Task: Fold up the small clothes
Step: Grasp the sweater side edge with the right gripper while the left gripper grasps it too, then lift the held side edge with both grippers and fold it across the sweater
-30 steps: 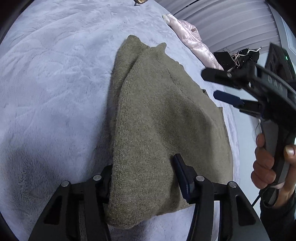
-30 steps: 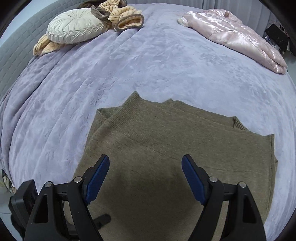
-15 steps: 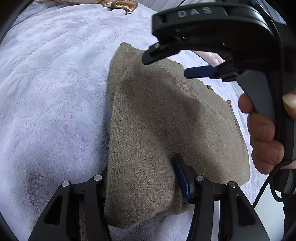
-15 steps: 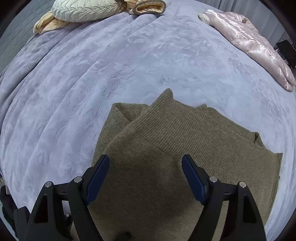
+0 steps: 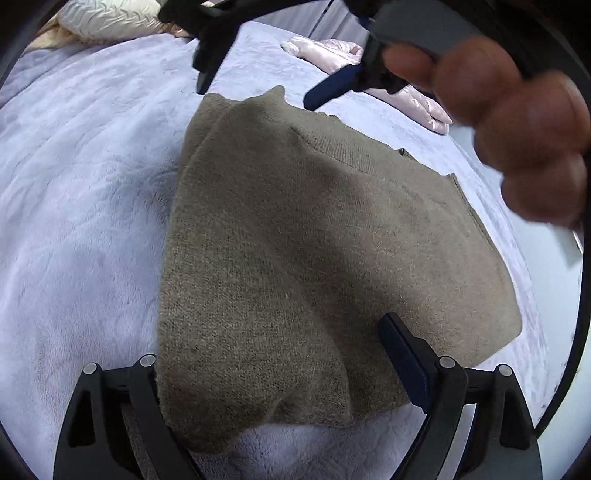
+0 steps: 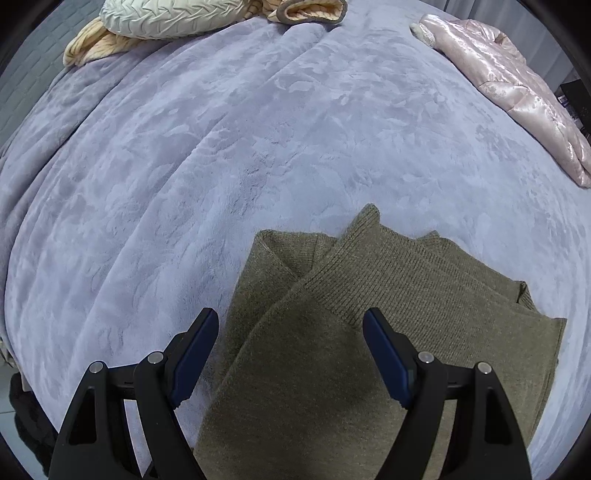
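Observation:
An olive knit sweater (image 5: 314,236) lies folded on the lavender bed blanket (image 5: 81,206). My left gripper (image 5: 273,350) is open at its near edge. The cloth bulges up between the jaws and hides the left finger; the right blue pad (image 5: 402,362) shows. My right gripper (image 5: 255,98) hangs open above the sweater's far end, held by a person's hand (image 5: 517,122) close to the lens. In the right wrist view the right gripper (image 6: 290,354) is open over the sweater (image 6: 406,332), near its layered far-left corner, with nothing between its pads.
A pink satin jacket (image 6: 509,85) lies at the far right of the bed. A cream round pillow (image 6: 166,14) and tan knitted items (image 6: 310,9) sit at the head. The blanket (image 6: 221,147) stretches bare beyond the sweater. The bed's edge drops off at right.
The right gripper swung from the sweater's right side up over its far end, passing close to the left camera. The left gripper stayed at the near edge, tilting upward a little.

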The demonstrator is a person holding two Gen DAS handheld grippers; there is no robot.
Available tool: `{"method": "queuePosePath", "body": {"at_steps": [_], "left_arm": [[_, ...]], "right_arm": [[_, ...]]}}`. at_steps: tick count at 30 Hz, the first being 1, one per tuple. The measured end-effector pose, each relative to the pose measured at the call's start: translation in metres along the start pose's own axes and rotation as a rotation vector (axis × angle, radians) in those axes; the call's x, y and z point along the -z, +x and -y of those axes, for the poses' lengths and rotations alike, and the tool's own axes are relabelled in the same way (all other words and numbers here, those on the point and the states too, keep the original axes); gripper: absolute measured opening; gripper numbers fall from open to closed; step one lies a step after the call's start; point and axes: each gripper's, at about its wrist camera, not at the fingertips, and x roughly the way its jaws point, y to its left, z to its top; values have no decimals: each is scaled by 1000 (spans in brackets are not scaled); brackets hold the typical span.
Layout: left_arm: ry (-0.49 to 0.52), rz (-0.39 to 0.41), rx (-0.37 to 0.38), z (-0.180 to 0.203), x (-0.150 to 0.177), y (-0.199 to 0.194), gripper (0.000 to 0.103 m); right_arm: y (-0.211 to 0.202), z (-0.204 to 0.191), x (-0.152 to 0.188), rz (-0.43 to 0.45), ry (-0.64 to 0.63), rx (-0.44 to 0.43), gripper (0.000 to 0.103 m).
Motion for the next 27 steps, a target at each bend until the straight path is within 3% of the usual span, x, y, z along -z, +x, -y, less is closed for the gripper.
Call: {"method": "queuePosePath", "body": {"at_steps": [5, 9, 11, 12, 14, 16, 17, 19, 24, 27], "left_arm": [[-19, 17, 62, -10, 3, 2, 95], [-13, 24, 65, -16, 5, 1, 95], [-6, 28, 60, -15, 6, 0, 95], [-4, 30, 56, -15, 7, 0, 92], [-8, 37, 46, -13, 10, -1, 86], [-24, 40, 51, -19, 13, -5, 79], [-31, 39, 55, -20, 14, -7, 78], [-32, 38, 53, -21, 16, -10, 78], [-18, 33, 24, -18, 16, -7, 78], [-28, 34, 15, -15, 13, -7, 60]], "right_arm": [[20, -15, -9, -66, -10, -24, 83], [53, -35, -14, -113, -82, 116, 84], [60, -44, -11, -94, -133, 154, 81], [59, -45, -10, -76, -143, 155, 78], [53, -38, -9, -57, -133, 161, 51], [47, -23, -12, -61, -108, 140, 32], [44, -17, -12, -64, -93, 112, 28], [37, -9, -12, -58, -92, 73, 25], [33, -8, -8, -40, -112, 70, 24], [30, -7, -3, -17, -106, 67, 23]]}}
